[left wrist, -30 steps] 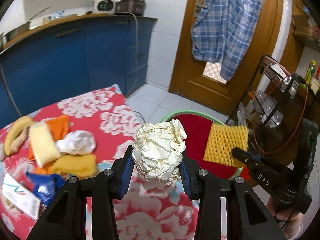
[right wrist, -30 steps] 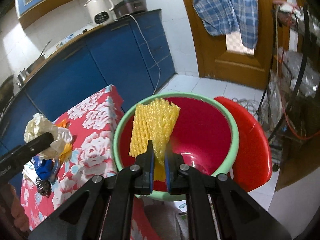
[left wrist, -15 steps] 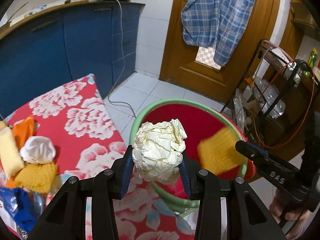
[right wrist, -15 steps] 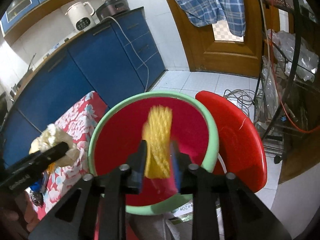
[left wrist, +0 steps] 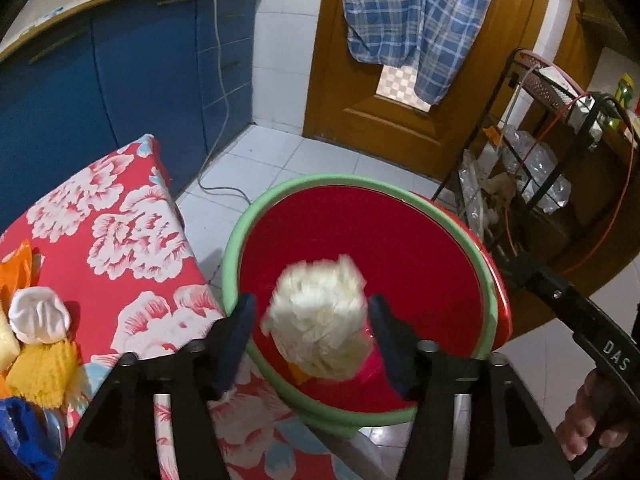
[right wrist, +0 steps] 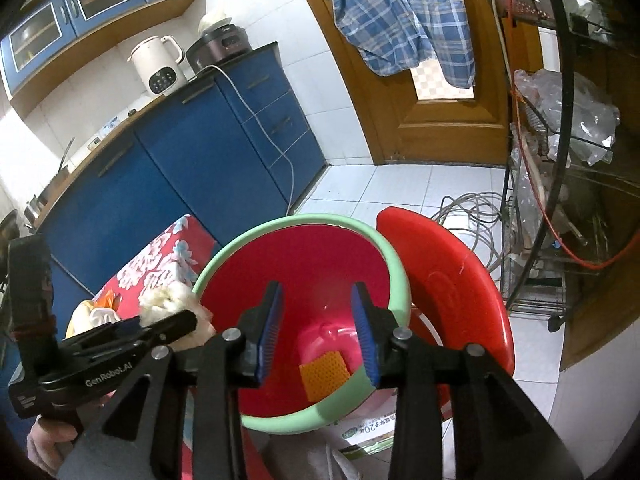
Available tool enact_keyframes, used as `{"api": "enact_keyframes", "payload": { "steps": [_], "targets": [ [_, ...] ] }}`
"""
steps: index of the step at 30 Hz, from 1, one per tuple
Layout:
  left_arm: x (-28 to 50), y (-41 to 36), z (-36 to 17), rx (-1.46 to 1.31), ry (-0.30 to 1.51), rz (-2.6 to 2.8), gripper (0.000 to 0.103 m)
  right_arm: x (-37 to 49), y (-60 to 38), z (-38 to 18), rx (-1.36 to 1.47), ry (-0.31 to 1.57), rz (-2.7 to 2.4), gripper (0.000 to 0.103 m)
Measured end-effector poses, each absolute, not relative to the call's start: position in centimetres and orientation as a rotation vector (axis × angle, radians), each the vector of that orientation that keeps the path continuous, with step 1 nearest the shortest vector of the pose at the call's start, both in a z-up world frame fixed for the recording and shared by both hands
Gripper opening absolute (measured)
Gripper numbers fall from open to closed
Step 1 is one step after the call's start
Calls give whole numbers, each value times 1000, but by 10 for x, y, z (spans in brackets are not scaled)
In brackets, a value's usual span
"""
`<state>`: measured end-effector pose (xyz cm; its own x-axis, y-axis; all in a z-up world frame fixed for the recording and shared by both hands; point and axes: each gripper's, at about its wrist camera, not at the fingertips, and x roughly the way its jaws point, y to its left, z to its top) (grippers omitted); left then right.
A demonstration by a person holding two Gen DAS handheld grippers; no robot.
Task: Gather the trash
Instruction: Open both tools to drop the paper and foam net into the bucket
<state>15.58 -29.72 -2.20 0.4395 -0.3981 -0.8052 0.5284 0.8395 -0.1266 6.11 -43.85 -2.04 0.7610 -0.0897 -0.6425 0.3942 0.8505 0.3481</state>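
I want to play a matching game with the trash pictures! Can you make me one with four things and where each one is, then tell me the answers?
Things:
1. crumpled paper ball
2. yellow foam net
3. checked shirt
4. white kettle

Places:
A. on the blue counter
B. hanging on the wooden door
C. between the open fingers of the left gripper, above the red basin
D. lying at the bottom of the basin

Pairs: 1-C, 2-D, 3-B, 4-A
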Motion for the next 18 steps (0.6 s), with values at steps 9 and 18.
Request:
{"api": "enact_keyframes", "payload": {
  "steps": [9, 18],
  "targets": [
    [152, -284, -14, 123, 938, -548, 73, 52, -433, -12, 498, 639, -274, 38],
    [141, -248, 0, 56, 923, -498, 73, 46, -416, -1, 484, 634, -259, 38]
  ]
}}
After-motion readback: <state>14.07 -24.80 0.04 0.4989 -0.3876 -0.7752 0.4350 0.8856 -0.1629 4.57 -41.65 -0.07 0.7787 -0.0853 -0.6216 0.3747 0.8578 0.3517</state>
